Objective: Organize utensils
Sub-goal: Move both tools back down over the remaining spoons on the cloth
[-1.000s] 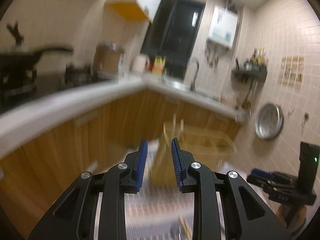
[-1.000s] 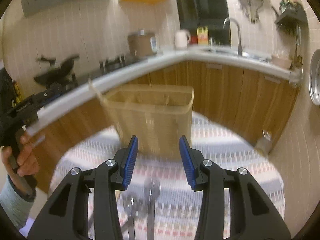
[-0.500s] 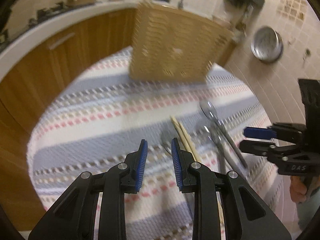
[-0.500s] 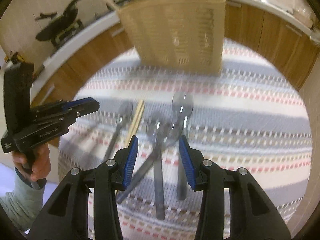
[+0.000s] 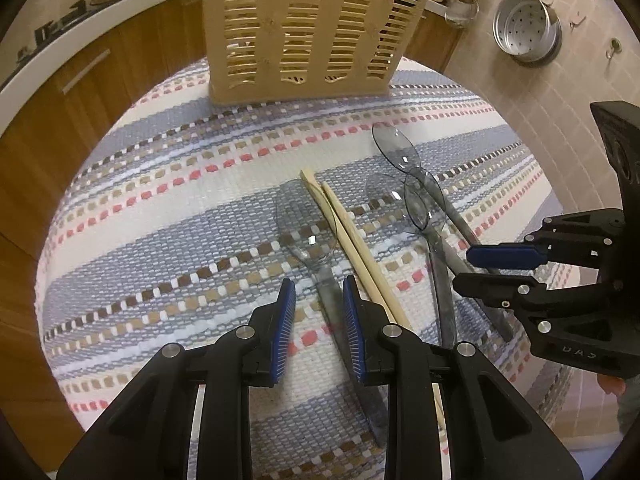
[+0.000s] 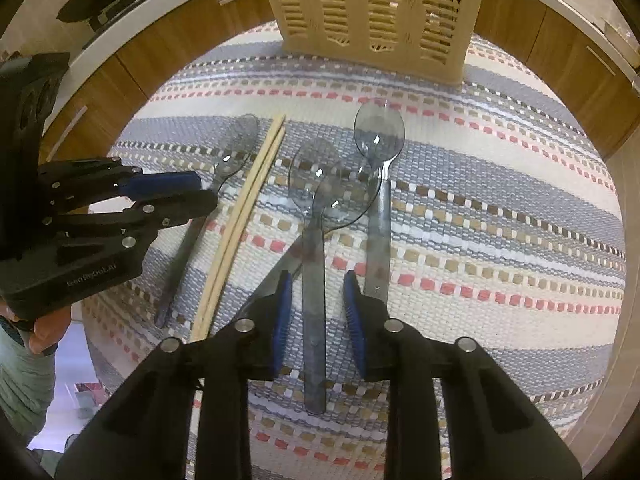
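– What is closest?

– The left gripper, jaws apart, straddling the handle of a clear spoon without pinching it. The right gripper is closing around the handle of another spoon; the pads are not on it yet.

– And beside them?

– A pair of chopsticks lies just right of the left spoon, then two more spoons, crossed over the middle one. All rest on a striped cloth.

– Farther back?

– A slotted beige basket stands upright at the cloth's far edge.
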Demonstrator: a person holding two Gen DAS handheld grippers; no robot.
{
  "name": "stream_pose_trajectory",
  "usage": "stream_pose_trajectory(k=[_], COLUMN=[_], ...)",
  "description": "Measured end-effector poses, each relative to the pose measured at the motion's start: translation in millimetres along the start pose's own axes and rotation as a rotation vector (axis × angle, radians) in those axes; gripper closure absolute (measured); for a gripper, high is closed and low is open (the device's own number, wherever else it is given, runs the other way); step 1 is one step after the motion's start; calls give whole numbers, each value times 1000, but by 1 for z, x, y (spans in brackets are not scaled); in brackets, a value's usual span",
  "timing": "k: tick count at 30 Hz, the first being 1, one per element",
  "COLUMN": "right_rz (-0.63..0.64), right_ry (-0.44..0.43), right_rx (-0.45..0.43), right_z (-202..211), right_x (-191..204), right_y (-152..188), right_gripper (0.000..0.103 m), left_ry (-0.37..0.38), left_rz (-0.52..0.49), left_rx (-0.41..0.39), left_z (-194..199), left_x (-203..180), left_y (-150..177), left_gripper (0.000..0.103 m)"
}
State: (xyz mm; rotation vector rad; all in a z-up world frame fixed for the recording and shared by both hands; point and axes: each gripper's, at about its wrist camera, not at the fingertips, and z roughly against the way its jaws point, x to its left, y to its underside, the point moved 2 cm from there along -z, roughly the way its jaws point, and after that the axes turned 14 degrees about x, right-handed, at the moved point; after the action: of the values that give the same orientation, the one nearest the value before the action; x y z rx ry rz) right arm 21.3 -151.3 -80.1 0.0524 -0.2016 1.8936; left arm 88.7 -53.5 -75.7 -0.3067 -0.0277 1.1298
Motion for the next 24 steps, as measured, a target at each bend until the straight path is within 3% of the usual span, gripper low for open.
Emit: stream_pose_trajectory(k=[14,16,19,20,24], right_rz=[29,23,7,2,-17], right_ry=[57,70,46,42,24], right_rx=[77,71,59,51,-8], right_z=[-11,-12,-10,-9,5], right_x=[10,10,4,3,0], right_y=[-33,-35,-32,-32,-25], right_gripper=[85,93,94,94,94], left_ry=[-33,-33,-43,-59,-36], left_rz=[-39,-39,-32,-27,-1], left_rx=[55,58,57,54,42], left_z=[-5,-6,-7,-8,-7], left_x=[-6,-7,-7,-7,-1], left_y=[-7,-7,-9,-10,-8], left_gripper=[79,79,84,91,93])
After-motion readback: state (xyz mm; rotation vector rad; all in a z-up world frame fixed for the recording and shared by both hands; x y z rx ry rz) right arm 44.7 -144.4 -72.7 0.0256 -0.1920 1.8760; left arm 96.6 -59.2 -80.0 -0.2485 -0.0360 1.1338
